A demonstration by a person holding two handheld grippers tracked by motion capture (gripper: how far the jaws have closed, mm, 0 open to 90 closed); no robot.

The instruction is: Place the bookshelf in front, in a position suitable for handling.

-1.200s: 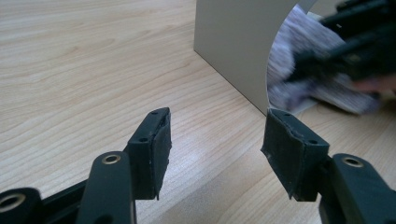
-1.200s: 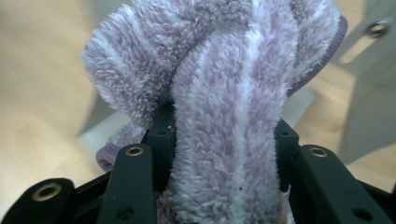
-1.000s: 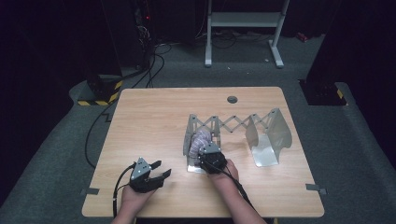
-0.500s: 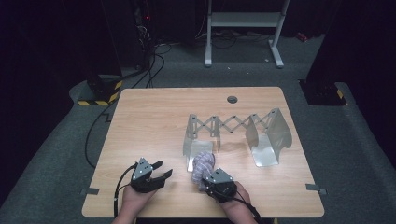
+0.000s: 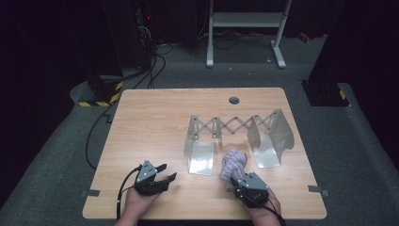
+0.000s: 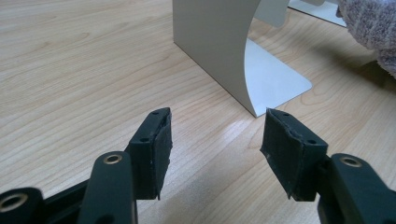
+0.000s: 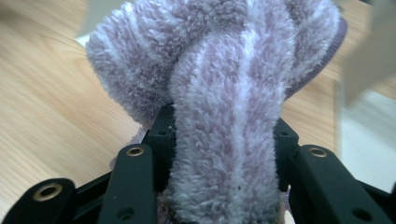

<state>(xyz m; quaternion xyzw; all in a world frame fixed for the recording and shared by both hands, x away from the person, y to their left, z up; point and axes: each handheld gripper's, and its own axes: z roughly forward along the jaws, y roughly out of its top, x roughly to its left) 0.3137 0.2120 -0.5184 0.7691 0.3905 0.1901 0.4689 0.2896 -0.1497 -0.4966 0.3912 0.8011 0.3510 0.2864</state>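
Fuzzy lilac sock (image 5: pixel 233 164) with pale stripes, bunched and folded over on itself. Clamped between the black jaws of the right gripper (image 5: pixel 241 180), sticking up and forward from them. Held near the table's front edge, just in front of the expanding metal rack (image 5: pixel 221 127).

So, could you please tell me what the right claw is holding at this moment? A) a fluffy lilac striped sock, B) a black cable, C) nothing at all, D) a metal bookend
A: in the right gripper view the right claw has its jaws pressed on either side of the fluffy lilac striped sock, which the high view shows lifted just in front of the metal rack.
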